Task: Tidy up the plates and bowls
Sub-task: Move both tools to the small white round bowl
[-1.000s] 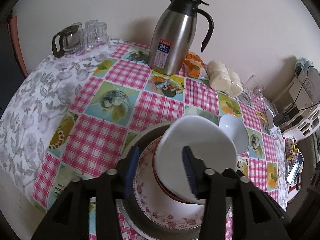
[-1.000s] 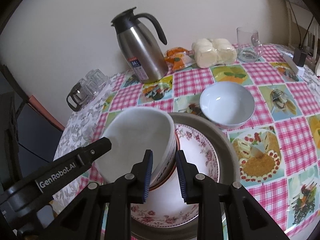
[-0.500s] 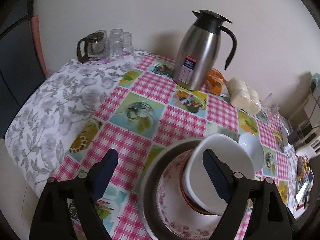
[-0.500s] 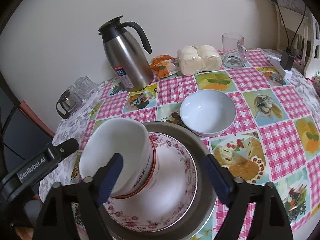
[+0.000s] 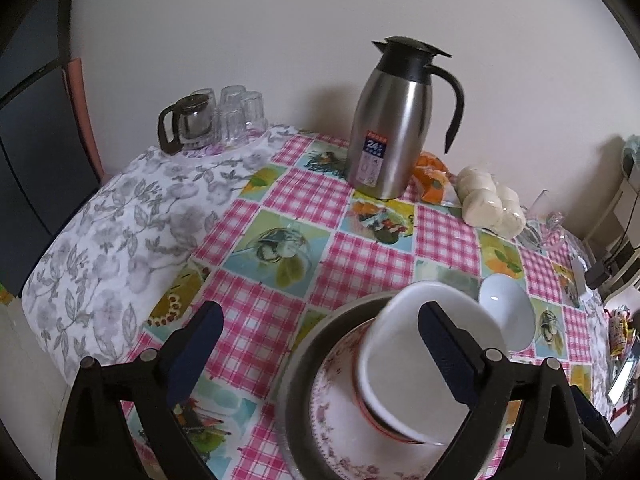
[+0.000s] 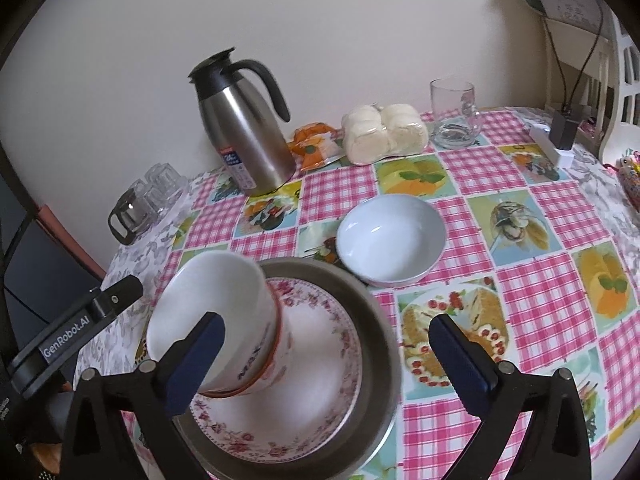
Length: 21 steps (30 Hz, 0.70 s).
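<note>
A tall white bowl with an orange band (image 6: 224, 320) leans tilted on a floral-rimmed plate (image 6: 316, 392), which sits in a grey metal dish (image 6: 380, 344). The tall bowl (image 5: 416, 356), plate (image 5: 336, 412) and dish (image 5: 308, 356) also show in the left wrist view. A small white bowl (image 6: 391, 239) stands apart on the tablecloth, just beyond the dish; it shows in the left wrist view (image 5: 508, 310) too. My left gripper (image 5: 320, 352) is open and empty, to the left of the stack. My right gripper (image 6: 326, 358) is open and empty, above the plate.
A steel thermos jug (image 6: 244, 128), an orange packet (image 6: 314, 146), wrapped buns (image 6: 384, 132) and a glass mug (image 6: 454, 118) line the back by the wall. A glass pot with tumblers (image 5: 212, 120) stands at the back left. The table edge drops off at left (image 5: 60, 320).
Both grippers opened and let go of the tall bowl, then drew back from the stack. The left gripper moved left. The bowl now rests tilted on the plate.
</note>
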### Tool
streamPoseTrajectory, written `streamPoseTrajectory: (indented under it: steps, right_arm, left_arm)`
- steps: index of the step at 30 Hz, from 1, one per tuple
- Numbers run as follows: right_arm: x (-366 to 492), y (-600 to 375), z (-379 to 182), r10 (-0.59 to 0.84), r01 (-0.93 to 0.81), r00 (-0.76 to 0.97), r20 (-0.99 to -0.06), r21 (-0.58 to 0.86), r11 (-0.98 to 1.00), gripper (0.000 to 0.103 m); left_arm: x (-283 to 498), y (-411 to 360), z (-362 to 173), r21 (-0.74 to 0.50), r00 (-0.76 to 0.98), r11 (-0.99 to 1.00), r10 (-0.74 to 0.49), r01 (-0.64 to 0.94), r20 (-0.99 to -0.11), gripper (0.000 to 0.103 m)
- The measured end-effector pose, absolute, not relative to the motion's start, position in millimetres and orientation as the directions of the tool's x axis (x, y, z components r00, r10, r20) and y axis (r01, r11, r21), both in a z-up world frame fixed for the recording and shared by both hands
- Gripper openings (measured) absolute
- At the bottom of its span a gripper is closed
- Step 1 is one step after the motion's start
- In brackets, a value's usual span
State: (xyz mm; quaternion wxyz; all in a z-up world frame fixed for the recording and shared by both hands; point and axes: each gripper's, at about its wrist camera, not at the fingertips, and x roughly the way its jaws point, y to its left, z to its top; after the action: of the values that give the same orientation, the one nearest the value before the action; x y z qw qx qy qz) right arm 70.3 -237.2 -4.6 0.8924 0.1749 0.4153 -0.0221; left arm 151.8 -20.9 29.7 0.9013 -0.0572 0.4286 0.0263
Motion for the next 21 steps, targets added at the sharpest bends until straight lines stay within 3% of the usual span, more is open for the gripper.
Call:
streamPoseTrajectory:
  steps: [9,21]
  right_arm:
    - [58.7,-286.1,1.8,0.065,0.245,0.690,-0.721,0.318,0.916,0.103]
    - [59.5,-345.5,-10.5,0.003,0.354,0.651,-0.759,0.308,0.883,0.103]
  left_arm:
    - [144.7,-63.2,46.6,-0.077,0.699,0.997,-0.072,0.024,-0.712,0.098]
    - [143.6,-126.0,59.5,-0.140,0.710,0.973,-0.229,0.183,-0.666,0.098]
